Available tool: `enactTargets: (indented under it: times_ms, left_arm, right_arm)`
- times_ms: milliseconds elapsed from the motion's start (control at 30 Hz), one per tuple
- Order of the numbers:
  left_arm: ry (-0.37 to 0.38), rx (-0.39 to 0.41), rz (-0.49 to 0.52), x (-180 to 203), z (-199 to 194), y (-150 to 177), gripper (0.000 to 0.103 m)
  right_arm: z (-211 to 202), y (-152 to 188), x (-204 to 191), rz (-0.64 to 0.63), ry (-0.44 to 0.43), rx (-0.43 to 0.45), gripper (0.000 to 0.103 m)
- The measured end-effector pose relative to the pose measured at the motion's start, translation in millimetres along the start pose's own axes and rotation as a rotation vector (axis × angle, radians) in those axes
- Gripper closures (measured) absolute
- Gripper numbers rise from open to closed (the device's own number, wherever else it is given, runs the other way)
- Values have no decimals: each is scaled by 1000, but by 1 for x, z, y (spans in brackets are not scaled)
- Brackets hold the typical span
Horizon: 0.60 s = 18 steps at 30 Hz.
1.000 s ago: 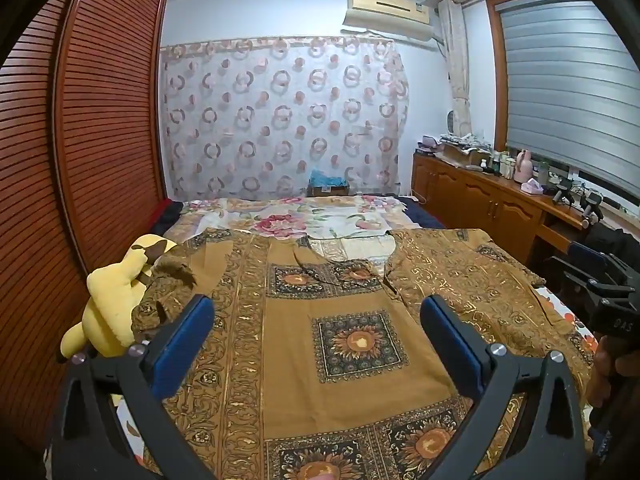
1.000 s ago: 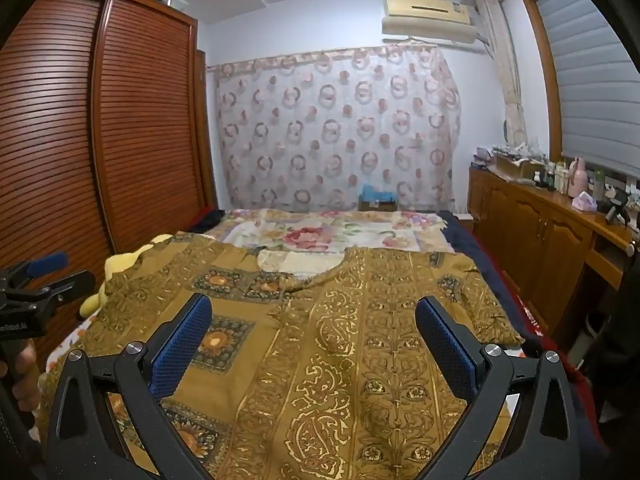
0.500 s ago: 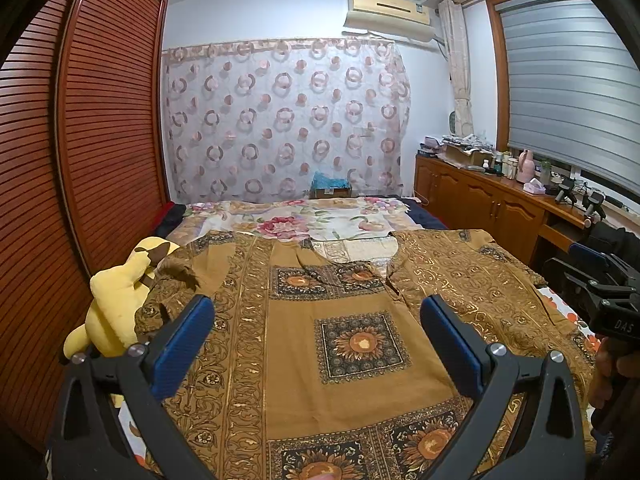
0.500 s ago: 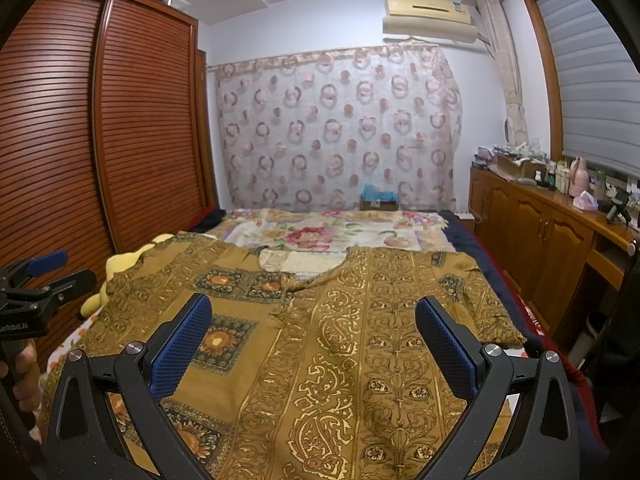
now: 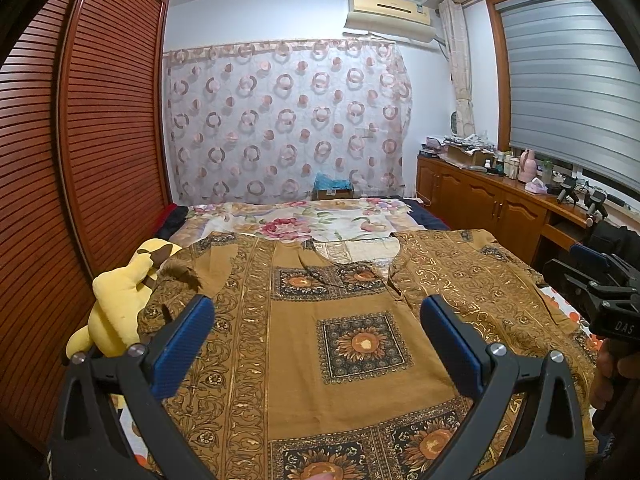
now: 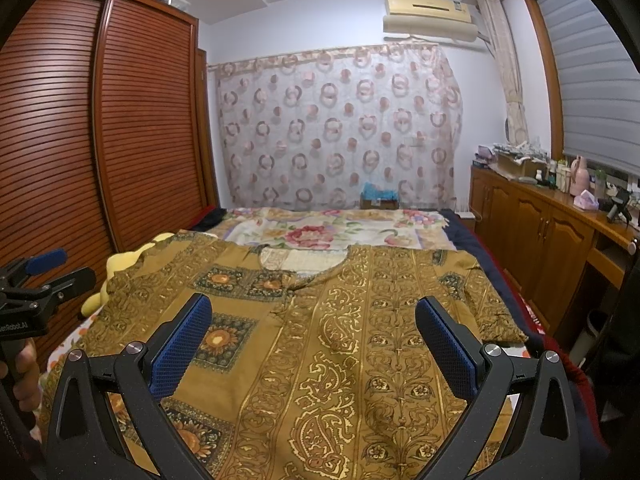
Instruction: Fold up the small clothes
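Note:
A mustard-brown patterned garment (image 5: 352,344) with gold scrollwork and sunflower squares lies spread flat on the bed, neckline toward the far end; it also shows in the right wrist view (image 6: 360,340). My left gripper (image 5: 316,320) is open and empty, held above the garment's left half. My right gripper (image 6: 312,320) is open and empty, held above its right half. The right gripper shows at the right edge of the left wrist view (image 5: 600,296), and the left gripper at the left edge of the right wrist view (image 6: 36,284).
A yellow plush toy (image 5: 116,304) lies at the bed's left edge by the slatted wardrobe (image 5: 80,160). A floral sheet (image 5: 304,224) covers the far bed. A wooden cabinet (image 6: 552,248) with clutter runs along the right wall. A curtain (image 5: 284,120) hangs behind.
Both grippers have tilted slightly, shifting the view a little; both stay open. The garment has not moved.

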<state>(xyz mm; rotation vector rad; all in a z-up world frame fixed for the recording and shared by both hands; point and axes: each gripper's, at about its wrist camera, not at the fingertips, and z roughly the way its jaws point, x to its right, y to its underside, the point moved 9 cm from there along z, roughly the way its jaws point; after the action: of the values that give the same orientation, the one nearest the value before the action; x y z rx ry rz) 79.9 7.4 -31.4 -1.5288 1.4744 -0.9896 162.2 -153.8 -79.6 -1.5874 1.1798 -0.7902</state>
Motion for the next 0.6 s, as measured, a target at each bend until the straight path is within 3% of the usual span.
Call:
enactTargets:
  times_ms: [600]
  left_arm:
    - [-3,3,5,1,0,0,0]
  right_arm:
    - [0,1,0,0,-1,-1,0]
